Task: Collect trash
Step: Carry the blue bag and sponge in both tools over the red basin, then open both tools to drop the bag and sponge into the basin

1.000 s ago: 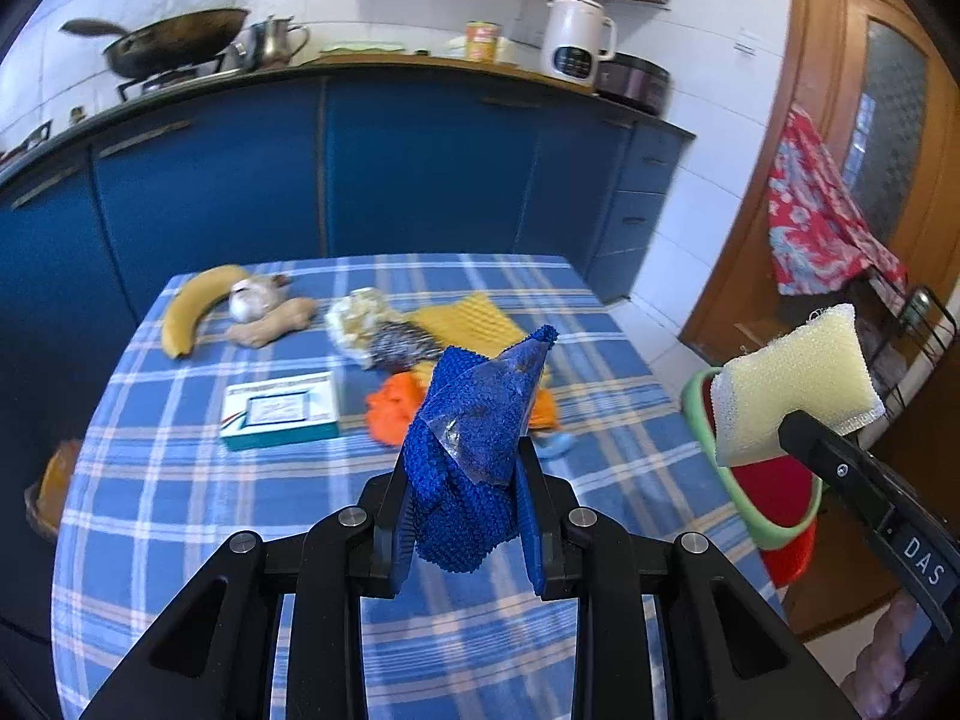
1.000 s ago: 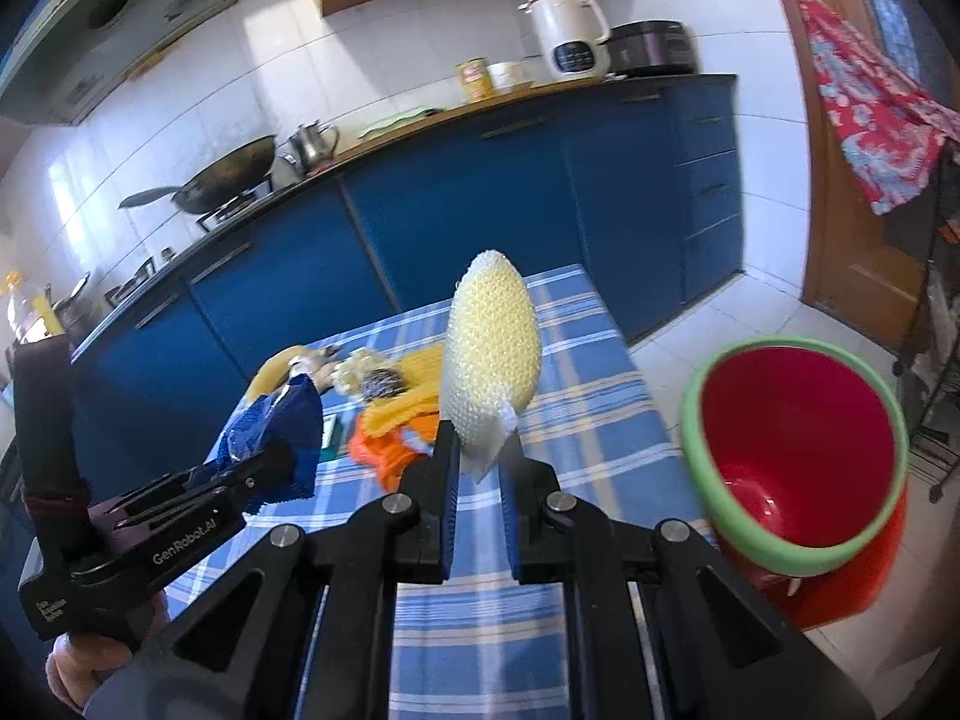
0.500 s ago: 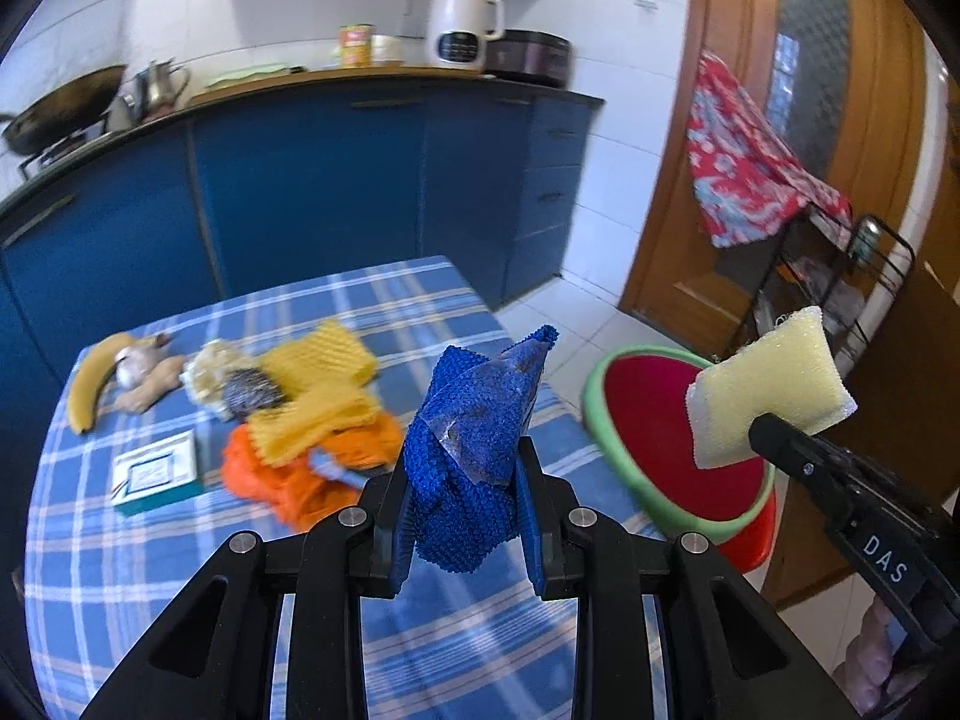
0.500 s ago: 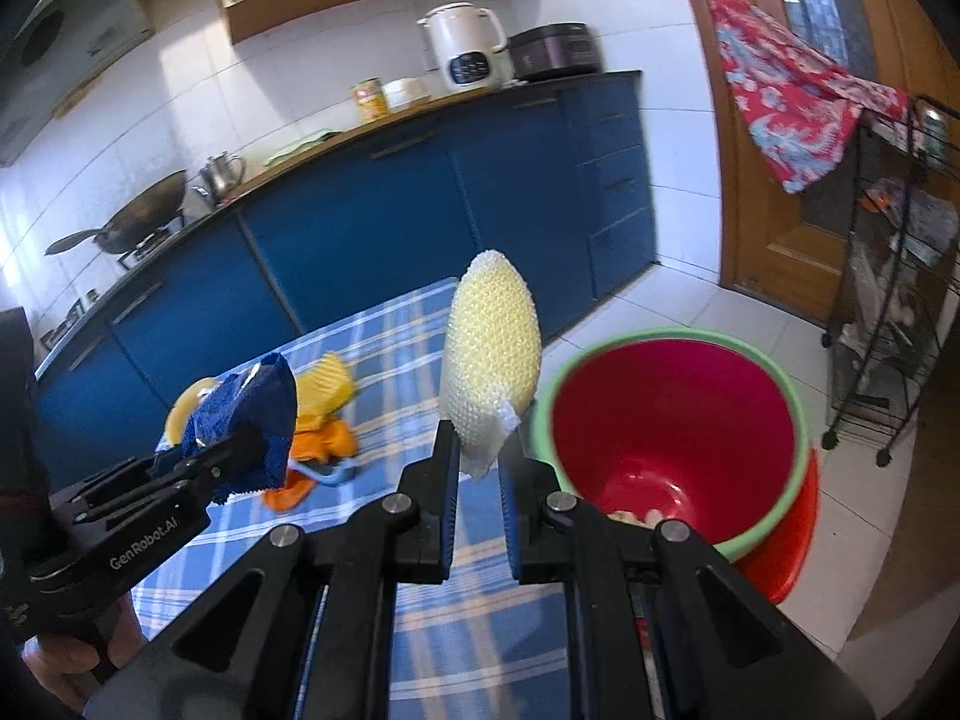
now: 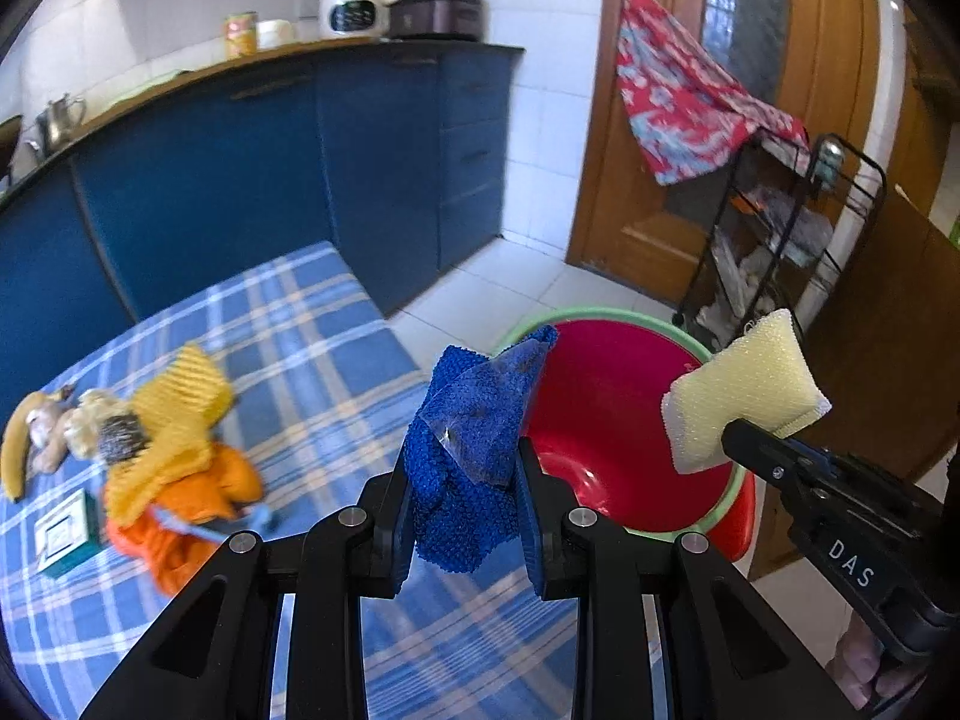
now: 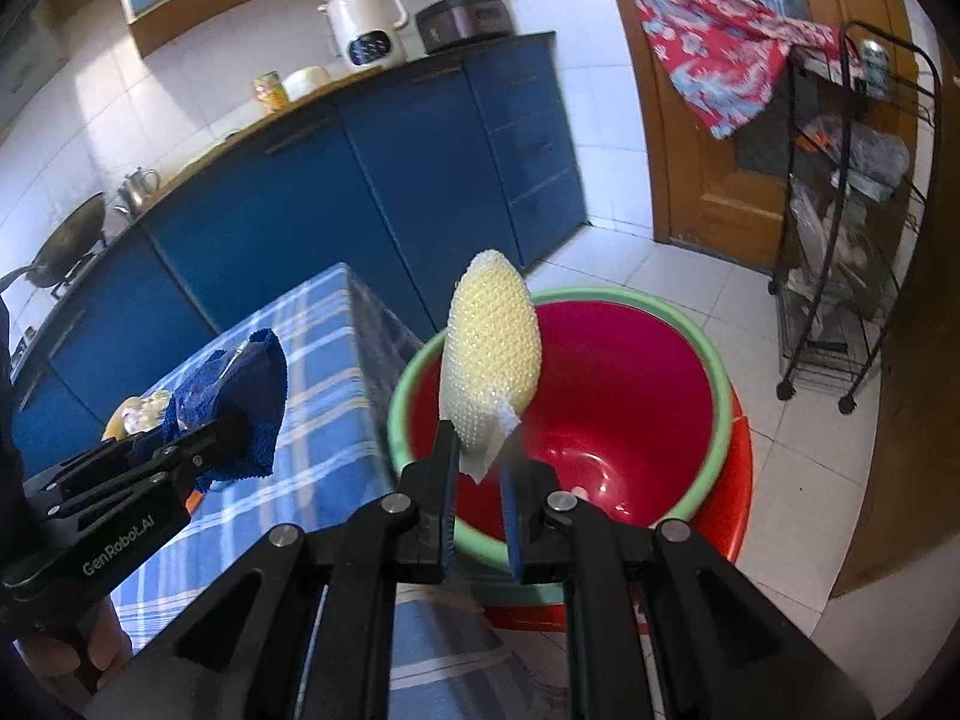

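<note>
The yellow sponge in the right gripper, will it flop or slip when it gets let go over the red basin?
The yellow sponge stands upright above the right gripper, so it probably keeps its shape. Its pinched end looks squashed, suggesting soft, light foam. Its bumpy mesh likely grips rather than slips, and it should drop limply into the red basin.

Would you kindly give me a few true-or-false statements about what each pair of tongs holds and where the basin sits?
1. The left tongs grip a blue cloth. True.
2. The right tongs are empty. False: they pinch a pale yellow sponge.
3. The red basin stands on the table. False: it sits beside it, lower.
4. An orange cloth lies on the table. True.
</note>
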Action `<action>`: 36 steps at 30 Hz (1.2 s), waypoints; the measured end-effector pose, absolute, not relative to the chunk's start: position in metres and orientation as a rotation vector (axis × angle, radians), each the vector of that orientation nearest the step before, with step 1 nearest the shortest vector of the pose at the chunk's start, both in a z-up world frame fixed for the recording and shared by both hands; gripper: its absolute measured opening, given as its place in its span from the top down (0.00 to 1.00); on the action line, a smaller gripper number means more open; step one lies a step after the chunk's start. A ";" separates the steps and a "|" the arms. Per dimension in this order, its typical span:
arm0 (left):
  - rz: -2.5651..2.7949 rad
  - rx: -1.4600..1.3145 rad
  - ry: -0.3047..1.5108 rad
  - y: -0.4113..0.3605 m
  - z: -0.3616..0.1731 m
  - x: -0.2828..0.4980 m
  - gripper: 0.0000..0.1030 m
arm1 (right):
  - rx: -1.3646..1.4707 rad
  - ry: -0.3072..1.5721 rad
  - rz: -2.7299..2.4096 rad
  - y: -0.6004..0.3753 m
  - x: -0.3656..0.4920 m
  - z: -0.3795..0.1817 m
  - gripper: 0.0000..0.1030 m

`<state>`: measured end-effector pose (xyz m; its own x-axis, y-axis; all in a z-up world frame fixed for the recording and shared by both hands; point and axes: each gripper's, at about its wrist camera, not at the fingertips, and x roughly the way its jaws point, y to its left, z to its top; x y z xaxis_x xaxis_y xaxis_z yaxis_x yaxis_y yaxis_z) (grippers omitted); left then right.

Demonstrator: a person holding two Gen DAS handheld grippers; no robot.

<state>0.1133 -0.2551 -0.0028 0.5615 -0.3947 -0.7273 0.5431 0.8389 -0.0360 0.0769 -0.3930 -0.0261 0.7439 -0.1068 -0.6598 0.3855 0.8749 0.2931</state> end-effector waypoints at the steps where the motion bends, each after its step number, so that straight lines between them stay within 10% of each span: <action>1: -0.563 0.204 0.809 -0.260 -0.005 0.115 0.72 | 0.443 0.688 -0.284 -0.397 0.078 -0.029 0.85; 18: -0.652 0.241 0.900 -0.328 -0.044 0.144 0.70 | 0.525 0.725 -0.332 -0.448 0.091 -0.059 0.70; 25: -0.675 0.223 0.901 -0.335 -0.046 0.148 0.44 | 0.559 0.689 -0.342 -0.457 0.083 -0.056 0.63; 36: -0.665 0.197 0.895 -0.325 -0.041 0.146 0.41 | 0.578 0.645 -0.352 -0.457 0.072 -0.044 0.63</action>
<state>0.1461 -0.3246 -0.0405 0.4414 -0.4526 -0.7748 0.6113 0.7838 -0.1096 0.0716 -0.4566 -0.0443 0.7488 -0.1298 -0.6499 0.4767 0.7868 0.3920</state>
